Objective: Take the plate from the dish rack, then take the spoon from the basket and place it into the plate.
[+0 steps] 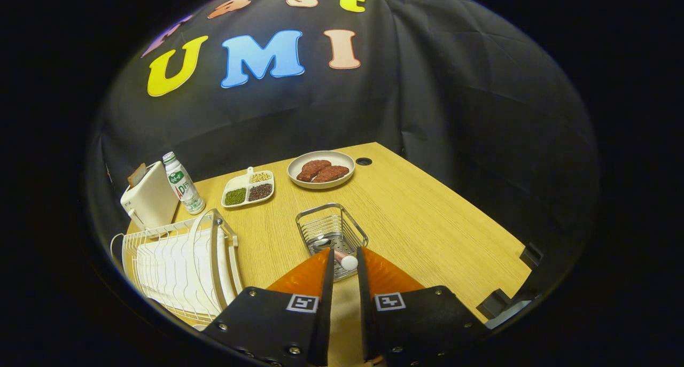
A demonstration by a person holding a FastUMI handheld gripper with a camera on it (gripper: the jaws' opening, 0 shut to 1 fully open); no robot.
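Between the tips of the claw point(345, 257): the white end of the handle of the spoon point(322, 243). Fingers nearly closed around that end, with only a thin gap left. Cannot tell if both press on it yet.

Rest of the spoon down in the wire basket point(320, 209), just ahead of the fingers, near the middle of the bench point(427, 223). Scoop end low on the basket floor, on the far left side. Handle slanting up and back toward the claw, to the near right. Long way of the spoon: from far left to near right.

Off to the left, in the dish rack point(160, 260): what looks like a white plate point(220, 260), standing on its edge. Seems not taken out yet. Spoon not lifted yet either, and not in any plate. Looks like most of the job left to do.
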